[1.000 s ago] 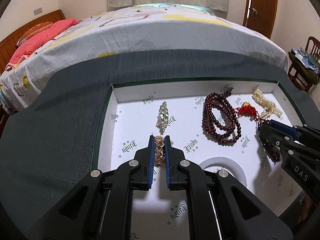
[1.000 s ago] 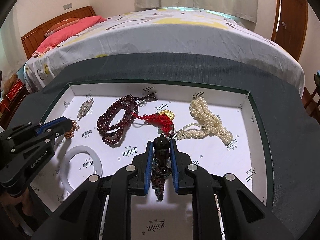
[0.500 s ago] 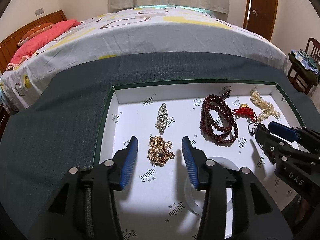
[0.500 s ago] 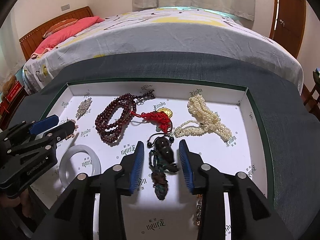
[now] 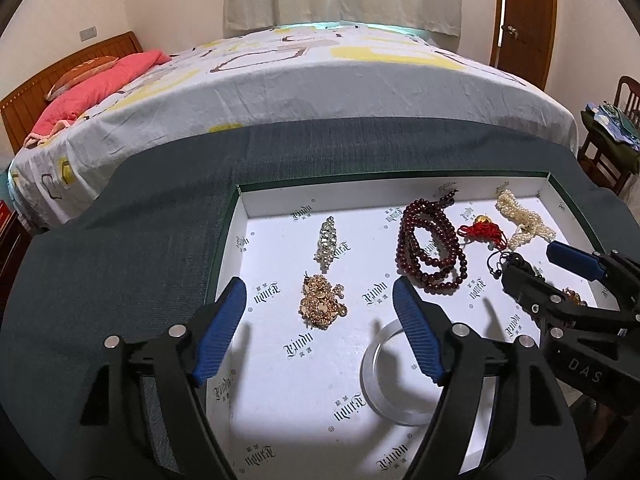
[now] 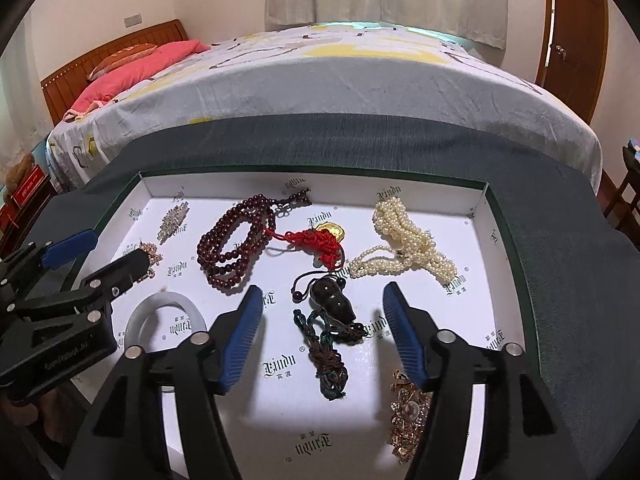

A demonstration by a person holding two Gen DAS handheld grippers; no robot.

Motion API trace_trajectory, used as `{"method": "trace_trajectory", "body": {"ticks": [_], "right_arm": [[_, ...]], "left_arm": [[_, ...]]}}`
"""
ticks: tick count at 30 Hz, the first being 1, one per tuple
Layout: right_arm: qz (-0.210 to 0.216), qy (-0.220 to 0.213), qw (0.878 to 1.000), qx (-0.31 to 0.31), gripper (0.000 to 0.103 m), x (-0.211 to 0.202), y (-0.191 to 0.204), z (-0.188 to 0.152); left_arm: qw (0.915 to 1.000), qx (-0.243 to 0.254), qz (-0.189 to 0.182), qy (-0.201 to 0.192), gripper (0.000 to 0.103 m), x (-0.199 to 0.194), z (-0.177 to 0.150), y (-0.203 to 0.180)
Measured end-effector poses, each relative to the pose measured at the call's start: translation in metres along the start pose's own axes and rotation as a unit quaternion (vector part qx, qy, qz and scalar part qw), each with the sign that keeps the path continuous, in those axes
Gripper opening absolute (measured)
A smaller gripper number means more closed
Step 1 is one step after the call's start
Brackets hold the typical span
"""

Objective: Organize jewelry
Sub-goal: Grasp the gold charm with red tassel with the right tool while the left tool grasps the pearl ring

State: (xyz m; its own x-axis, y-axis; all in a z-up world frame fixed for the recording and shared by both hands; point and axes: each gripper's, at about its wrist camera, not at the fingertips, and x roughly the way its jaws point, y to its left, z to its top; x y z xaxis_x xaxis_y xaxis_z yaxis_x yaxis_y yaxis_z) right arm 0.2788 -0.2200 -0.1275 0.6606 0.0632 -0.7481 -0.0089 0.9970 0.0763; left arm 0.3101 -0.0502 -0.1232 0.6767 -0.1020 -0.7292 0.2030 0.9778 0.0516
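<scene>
Both tools are hovering spread and empty, the left tool (image 5: 318,322) framing the gold brooch (image 5: 321,306) and the right tool (image 6: 322,326) framing the dark gourd pendant (image 6: 333,304), each piece lying apart on the white tray (image 5: 276,360), probably for tidy spacing.

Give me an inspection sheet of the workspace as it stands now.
Surface: white-lined box on dark cloth.
Job's things: gold brooch, crystal brooch, dark red beads, red knot charm, pearls, dark pendant, pale bangle, all loose in the box.
Clutter: nothing seen.
Grippers: left hand-held gripper and right hand-held gripper open, empty.
Cables: nothing seen.
Surroundings: bed, door.
</scene>
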Motion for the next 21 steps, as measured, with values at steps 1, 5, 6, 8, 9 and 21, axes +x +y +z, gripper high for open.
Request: {"method": "trace_trajectory", "body": {"ticks": [1, 5, 6, 8, 9, 21], "right_arm": [[0.0, -0.002, 1.0, 0.0, 0.068, -0.002, 0.0, 0.001], [-0.003, -0.014, 1.0, -0.004, 0.071, -0.014, 0.0, 0.003], [-0.003, -0.016, 1.0, -0.004, 0.072, -0.017, 0.0, 0.003], [-0.002, -0.022, 1.0, -0.004, 0.072, -0.026, -0.001, 0.003], [-0.002, -0.025, 1.0, -0.005, 0.072, -0.031, -0.002, 0.002], [-0.011, -0.041, 0.999, -0.001, 0.072, -0.087, -0.022, -0.03]], "left_arm": [[1.0, 0.0, 0.001, -0.001, 0.077, -0.002, 0.0, 0.0], [1.0, -0.006, 0.0, -0.008, 0.079, -0.013, 0.002, -0.001], [0.9999, -0.007, 0.0, -0.011, 0.079, -0.017, 0.002, -0.001], [0.9998, -0.01, 0.0, -0.016, 0.08, -0.026, 0.001, -0.001], [0.9998, -0.011, -0.001, -0.019, 0.08, -0.031, 0.001, -0.002], [0.999, -0.018, -0.01, -0.039, 0.086, -0.085, -0.023, -0.016]]}}
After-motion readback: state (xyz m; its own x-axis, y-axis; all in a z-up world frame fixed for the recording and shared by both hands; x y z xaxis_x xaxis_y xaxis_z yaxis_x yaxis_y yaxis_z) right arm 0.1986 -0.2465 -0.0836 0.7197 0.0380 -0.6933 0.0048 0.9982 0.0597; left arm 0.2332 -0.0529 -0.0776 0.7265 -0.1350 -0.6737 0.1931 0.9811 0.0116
